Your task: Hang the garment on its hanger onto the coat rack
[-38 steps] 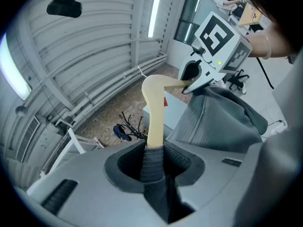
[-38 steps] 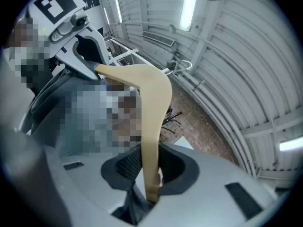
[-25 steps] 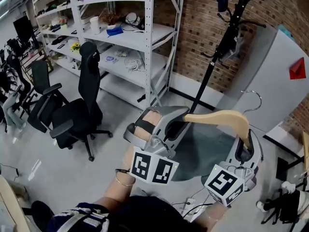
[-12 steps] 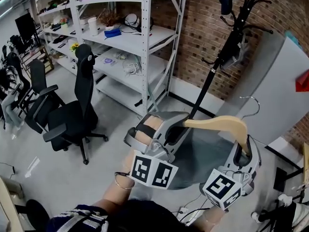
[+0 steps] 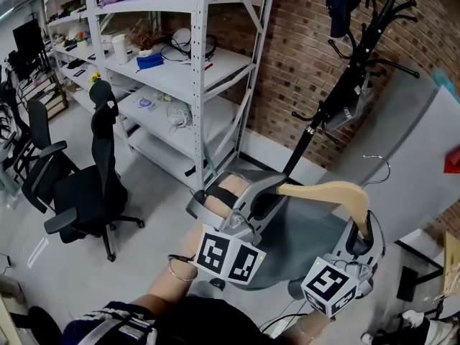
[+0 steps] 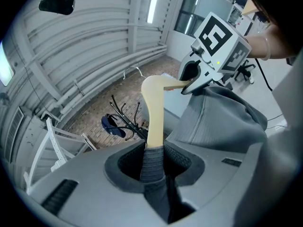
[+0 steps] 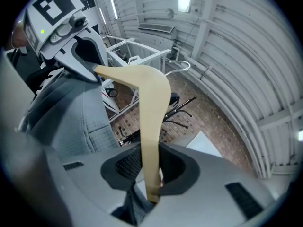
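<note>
hanger (image 5: 327, 190): pale tan wood, silver wire hook
garment (image 5: 305, 228): plain grey, fine grid weave
left gripper (image 5: 264, 191): grey shell, black-and-white square markers
right gripper (image 5: 364, 227): same grey, same markers
coat rack (image 5: 338, 95): black, at 1 o'clock
brick wall (image 5: 295, 49): red-brown, pale mortar lines
shelving (image 5: 215, 63): white
office chair (image 5: 79, 200): black, at 9 o'clock

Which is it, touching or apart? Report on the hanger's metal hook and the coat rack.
Apart. In the head view the hanger's hook stands free against the grey panel, with a clear gap to the coat rack's pole and arms.
</note>
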Available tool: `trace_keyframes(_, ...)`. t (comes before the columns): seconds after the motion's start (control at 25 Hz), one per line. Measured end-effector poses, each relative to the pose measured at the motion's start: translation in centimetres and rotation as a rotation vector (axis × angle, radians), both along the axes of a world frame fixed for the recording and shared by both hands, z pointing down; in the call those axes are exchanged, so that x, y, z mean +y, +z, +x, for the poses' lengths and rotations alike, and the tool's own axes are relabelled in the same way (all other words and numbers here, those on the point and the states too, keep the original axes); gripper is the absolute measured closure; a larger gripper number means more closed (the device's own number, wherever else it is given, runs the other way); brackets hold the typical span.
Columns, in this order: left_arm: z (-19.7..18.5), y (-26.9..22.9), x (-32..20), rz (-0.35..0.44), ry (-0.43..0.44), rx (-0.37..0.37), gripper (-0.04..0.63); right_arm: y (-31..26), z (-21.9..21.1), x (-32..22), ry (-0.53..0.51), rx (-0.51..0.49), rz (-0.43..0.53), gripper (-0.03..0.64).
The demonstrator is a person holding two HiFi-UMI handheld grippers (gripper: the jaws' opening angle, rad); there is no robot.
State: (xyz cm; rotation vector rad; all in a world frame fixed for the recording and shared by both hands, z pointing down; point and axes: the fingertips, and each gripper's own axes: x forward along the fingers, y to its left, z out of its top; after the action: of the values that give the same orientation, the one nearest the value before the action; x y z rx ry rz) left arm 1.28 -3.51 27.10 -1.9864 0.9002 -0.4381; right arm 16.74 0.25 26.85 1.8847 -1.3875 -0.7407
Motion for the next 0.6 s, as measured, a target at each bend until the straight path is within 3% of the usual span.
trace_keyframes(0.6,5.1,-0.4,-13.0,0.025,0.011,0.008,0.489,-0.3,5.0,-12.9,0.017,-0.019,0.018,0.523)
